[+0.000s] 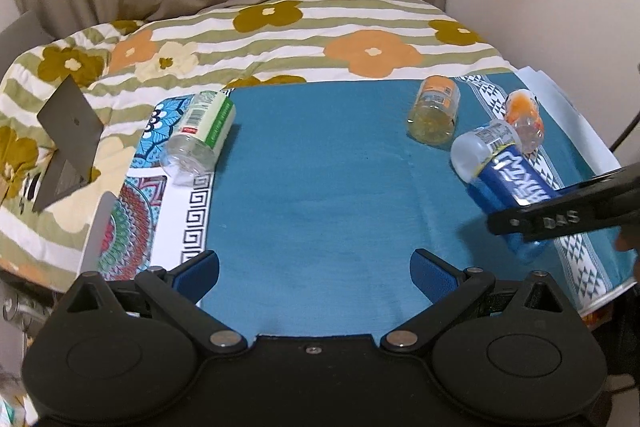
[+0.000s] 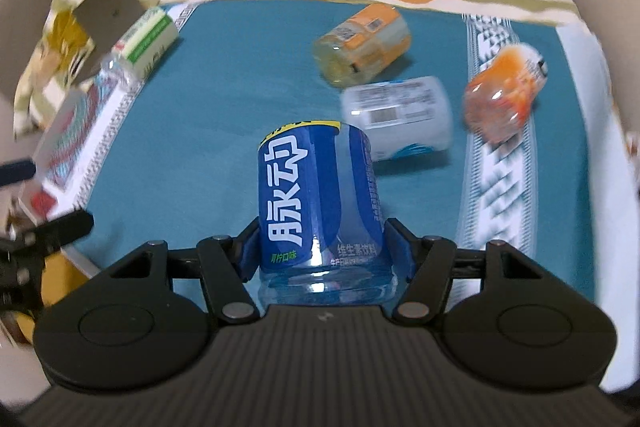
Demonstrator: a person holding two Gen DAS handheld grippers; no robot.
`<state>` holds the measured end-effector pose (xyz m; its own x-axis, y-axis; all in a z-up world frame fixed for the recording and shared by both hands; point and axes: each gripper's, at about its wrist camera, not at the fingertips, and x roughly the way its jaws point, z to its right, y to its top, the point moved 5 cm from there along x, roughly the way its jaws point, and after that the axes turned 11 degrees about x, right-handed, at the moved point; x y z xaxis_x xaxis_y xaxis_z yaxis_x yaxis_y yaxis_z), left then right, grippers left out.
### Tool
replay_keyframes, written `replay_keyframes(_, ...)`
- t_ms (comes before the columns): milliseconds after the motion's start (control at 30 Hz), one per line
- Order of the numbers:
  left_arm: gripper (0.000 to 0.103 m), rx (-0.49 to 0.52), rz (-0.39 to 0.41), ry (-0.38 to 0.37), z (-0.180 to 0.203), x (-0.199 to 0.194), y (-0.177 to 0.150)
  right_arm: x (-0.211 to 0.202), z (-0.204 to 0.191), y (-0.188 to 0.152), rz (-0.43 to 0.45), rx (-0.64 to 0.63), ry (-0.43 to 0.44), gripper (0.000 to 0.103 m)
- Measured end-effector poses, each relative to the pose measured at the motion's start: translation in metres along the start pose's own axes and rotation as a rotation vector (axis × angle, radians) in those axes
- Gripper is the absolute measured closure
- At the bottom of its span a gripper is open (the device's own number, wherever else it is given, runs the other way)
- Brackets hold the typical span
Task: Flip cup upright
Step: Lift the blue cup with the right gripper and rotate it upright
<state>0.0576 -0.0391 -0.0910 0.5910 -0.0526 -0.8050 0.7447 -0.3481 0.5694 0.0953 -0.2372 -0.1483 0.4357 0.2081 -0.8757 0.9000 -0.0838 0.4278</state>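
My right gripper (image 2: pixel 322 247) is shut on a blue-labelled clear plastic cup (image 2: pixel 320 203), which sits tilted between the blue pads. In the left wrist view the same blue cup (image 1: pixel 508 187) is held at the right, leaning over the teal cloth, with the right gripper (image 1: pixel 520 223) clamped on its lower part. My left gripper (image 1: pixel 314 275) is open and empty, low over the near middle of the teal cloth (image 1: pixel 312 187).
Several other cut-bottle cups lie on their sides: a green-labelled one (image 1: pixel 200 137) at the left, a yellow-orange one (image 1: pixel 436 111), an orange one (image 1: pixel 524 119), and a white-labelled one (image 2: pixel 400 117). A flowered quilt (image 1: pixel 280 31) lies behind; a grey card (image 1: pixel 68 143) stands left.
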Motion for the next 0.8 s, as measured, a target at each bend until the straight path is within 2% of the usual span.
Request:
replay_keyframes(233, 0.0, 0.051, -0.002, -0.056, -0.023, 0.012, -0.004, 0.027, -0.033, -0.004, 0.035, 0.19, -0.041, 0.025)
replay_keyframes(367, 0.0, 0.071, -0.008, -0.076, -0.029, 0.02, -0.004, 0.041, -0.041, -0.009, 0.05, 0.217, -0.084, 0.025)
replay_keyframes(667, 0.0, 0.077, -0.034, -0.097, -0.034, 0.031, -0.003, 0.055, -0.044, -0.012, 0.053, 0.282, -0.105, 0.024)
replay_keyframes(800, 0.0, 0.077, -0.039, -0.095, -0.036, 0.032, -0.003, 0.057, -0.043, -0.012, 0.044, 0.308, -0.092, 0.014)
